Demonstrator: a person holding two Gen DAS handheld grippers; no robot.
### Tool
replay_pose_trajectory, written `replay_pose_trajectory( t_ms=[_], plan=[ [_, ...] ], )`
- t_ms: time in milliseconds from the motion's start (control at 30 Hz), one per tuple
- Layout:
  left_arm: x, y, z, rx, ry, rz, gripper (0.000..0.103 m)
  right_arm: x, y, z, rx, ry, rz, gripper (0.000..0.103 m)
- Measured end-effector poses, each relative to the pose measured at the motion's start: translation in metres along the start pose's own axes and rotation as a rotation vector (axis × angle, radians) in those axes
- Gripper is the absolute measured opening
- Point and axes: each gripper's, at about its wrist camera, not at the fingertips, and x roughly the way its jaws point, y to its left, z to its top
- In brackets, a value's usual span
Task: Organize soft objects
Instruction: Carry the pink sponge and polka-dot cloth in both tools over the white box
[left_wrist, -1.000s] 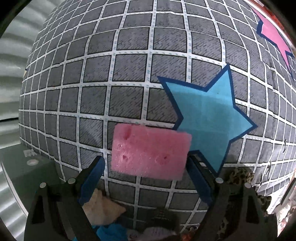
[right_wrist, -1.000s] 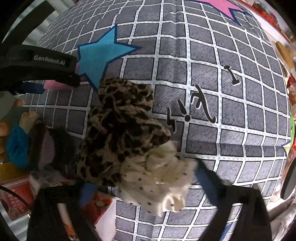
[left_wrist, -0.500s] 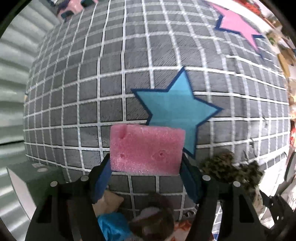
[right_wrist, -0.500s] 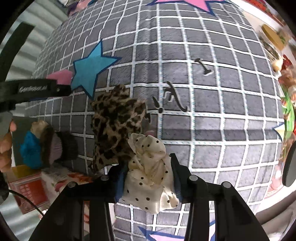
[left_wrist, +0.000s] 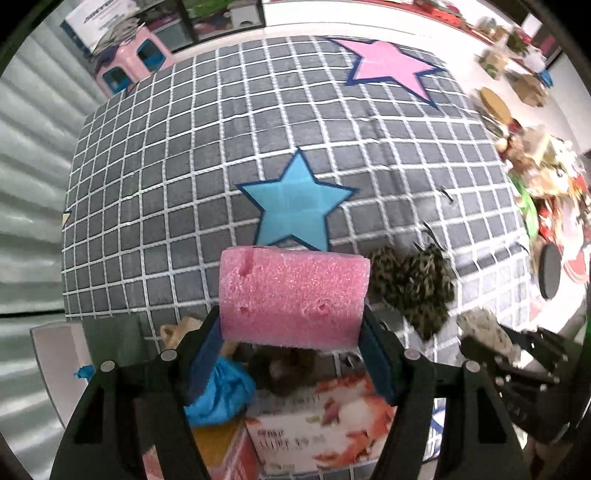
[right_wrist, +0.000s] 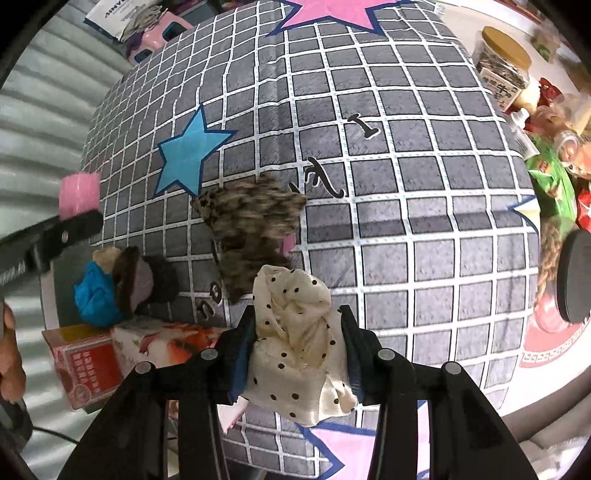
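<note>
At the left, the left gripper (left_wrist: 293, 328) clamps a pink rectangular foam sponge block (left_wrist: 293, 297) by its ends, above the grey grid-patterned cloth with stars (left_wrist: 229, 147). A leopard-print fabric scrunchie (right_wrist: 251, 221) lies on the cloth just right of the block. Further right, the right gripper (right_wrist: 297, 343) pinches a cream polka-dot fabric scrunchie (right_wrist: 295, 343) over the cloth's near edge.

My left hand-held gripper (left_wrist: 291, 338) is black with blue pads, around a pink sponge (left_wrist: 293, 297). My right hand-held gripper (right_wrist: 295, 354), also black and blue, pinches a cream scrunchie (right_wrist: 295, 343) with black dots. Ahead of both lies a leopard-print scrunchie (right_wrist: 251, 229) on a grey cover (right_wrist: 406, 184) gridded in white, with a blue star (left_wrist: 295, 206) and a pink star (left_wrist: 388, 64), both edged navy.
</note>
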Motion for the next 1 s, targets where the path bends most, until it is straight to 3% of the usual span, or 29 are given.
replay_pose_trajectory(
  t_ms=[67, 500, 1000],
  plan=[
    [-0.002, 0.014, -0.023, 0.020, -0.005, -0.018, 0.073, -0.005, -0.001, -0.005, 0.014, -0.001, 0.004, 0.044],
    [-0.029, -0.004, -0.104, 0.155, -0.023, -0.075, 0.073, -0.030, 0.006, -0.060, 0.059, -0.010, 0.014, 0.044],
    [-0.052, 0.005, -0.179, 0.250, -0.039, -0.138, 0.073, -0.033, 0.066, -0.122, -0.030, 0.011, -0.005, 0.044]
  ],
)
